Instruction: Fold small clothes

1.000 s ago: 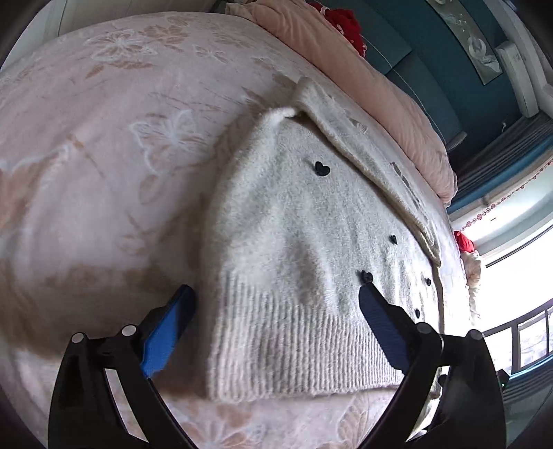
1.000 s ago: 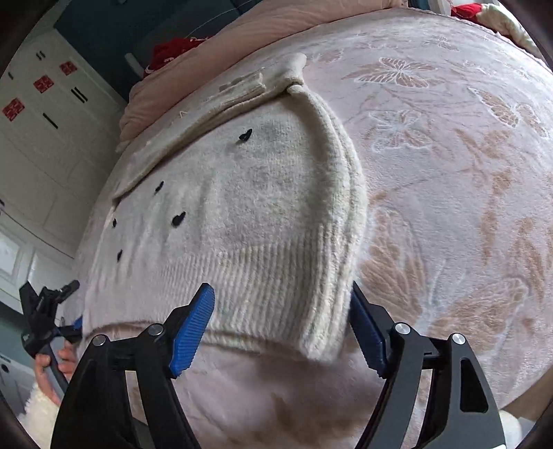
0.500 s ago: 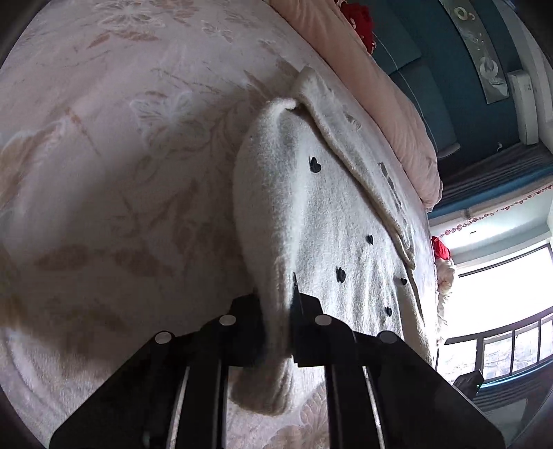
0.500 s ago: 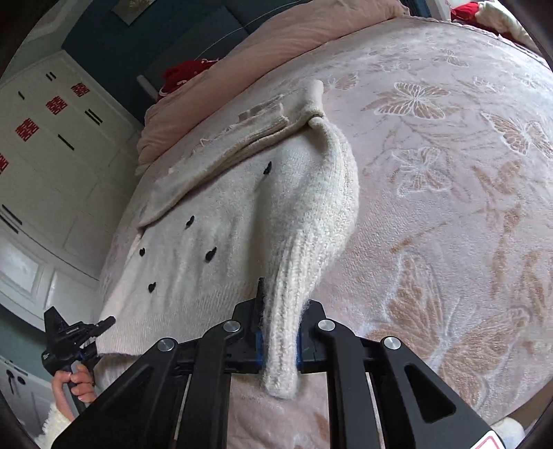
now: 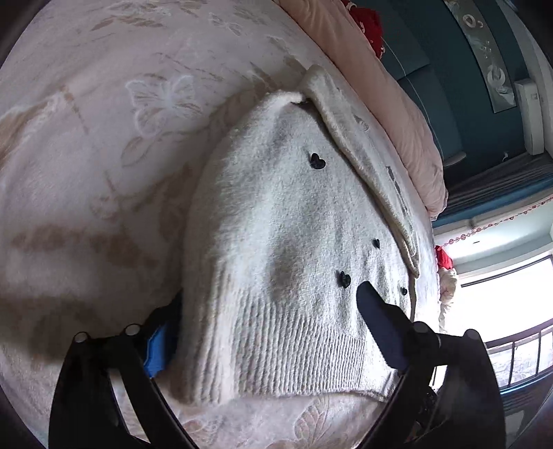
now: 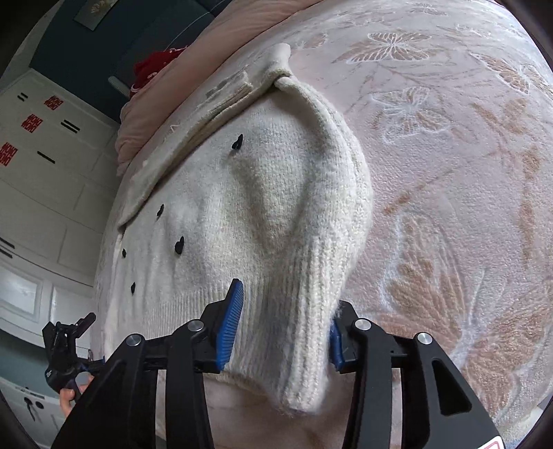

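Observation:
A cream knitted sweater (image 5: 287, 214) with small black heart buttons lies on a pink bedspread (image 5: 86, 155) patterned with butterflies; its collar points away from me. My left gripper (image 5: 273, 293) straddles the ribbed hem (image 5: 297, 352). Its jaws are opening wide and the pads stand clear of the knit, with the left pad (image 5: 157, 343) half hidden behind the sweater's edge. In the right wrist view, the other corner of the sweater (image 6: 262, 193) stands up in a bunched ridge. My right gripper (image 6: 288, 293) has that ridge between its blue pads, and its jaws are opening.
A folded peach quilt (image 5: 380, 86) and something red (image 5: 368, 20) lie at the bed's far end, against a dark teal wall. White cupboards (image 6: 41, 165) stand beside the bed. At the lower left of the right wrist view, a person's hand (image 6: 69, 399) holds black gripper hardware.
Both grippers stood open around the hem, pinched shut on it half a second ago, and have now opened again. The pinched fabric has spread back out, more so on the left.

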A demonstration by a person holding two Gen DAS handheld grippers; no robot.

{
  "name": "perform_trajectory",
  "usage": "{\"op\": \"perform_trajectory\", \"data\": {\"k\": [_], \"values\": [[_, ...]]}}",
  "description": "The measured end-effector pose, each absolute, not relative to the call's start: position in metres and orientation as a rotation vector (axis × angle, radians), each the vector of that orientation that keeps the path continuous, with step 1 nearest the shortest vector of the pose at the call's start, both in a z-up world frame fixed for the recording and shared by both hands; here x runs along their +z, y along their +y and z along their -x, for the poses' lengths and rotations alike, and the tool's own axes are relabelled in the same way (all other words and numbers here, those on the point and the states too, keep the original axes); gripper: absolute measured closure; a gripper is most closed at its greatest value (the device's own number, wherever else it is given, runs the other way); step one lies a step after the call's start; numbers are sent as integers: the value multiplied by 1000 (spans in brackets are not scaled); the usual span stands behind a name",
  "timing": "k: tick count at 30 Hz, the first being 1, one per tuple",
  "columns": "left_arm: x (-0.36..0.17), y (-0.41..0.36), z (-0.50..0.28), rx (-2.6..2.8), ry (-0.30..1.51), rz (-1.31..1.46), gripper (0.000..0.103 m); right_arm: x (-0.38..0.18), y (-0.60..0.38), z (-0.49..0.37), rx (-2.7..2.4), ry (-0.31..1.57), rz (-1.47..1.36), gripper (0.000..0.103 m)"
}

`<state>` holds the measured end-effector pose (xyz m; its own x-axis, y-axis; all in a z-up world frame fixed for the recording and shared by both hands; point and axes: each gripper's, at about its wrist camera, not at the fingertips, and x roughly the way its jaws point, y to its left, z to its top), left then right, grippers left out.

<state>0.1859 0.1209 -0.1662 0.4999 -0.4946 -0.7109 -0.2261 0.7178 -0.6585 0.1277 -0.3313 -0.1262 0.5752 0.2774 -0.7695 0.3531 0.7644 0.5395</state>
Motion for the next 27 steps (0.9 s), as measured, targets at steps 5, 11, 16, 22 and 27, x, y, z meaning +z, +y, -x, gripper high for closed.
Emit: {"op": "perform_trajectory", "data": {"k": [5, 11, 16, 22, 27], "values": [[-168, 116, -203, -252, 1137, 856, 92, -115, -328, -140, -50, 986, -712, 91], [-108, 133, -168, -314, 1053, 792, 94, -58, -323, -104, 30, 897, -590, 93], [-78, 144, -113, -369, 1090, 715, 94, -32, -319, -45, 87, 945, -469, 93], [-93, 153, -32, -382, 1234, 668, 94, -56, -285, 48, 196, 1171, -289, 93], [-97, 155, 32, -398, 1310, 641, 94, -65, -270, 111, 284, 1279, -317, 93]]}}
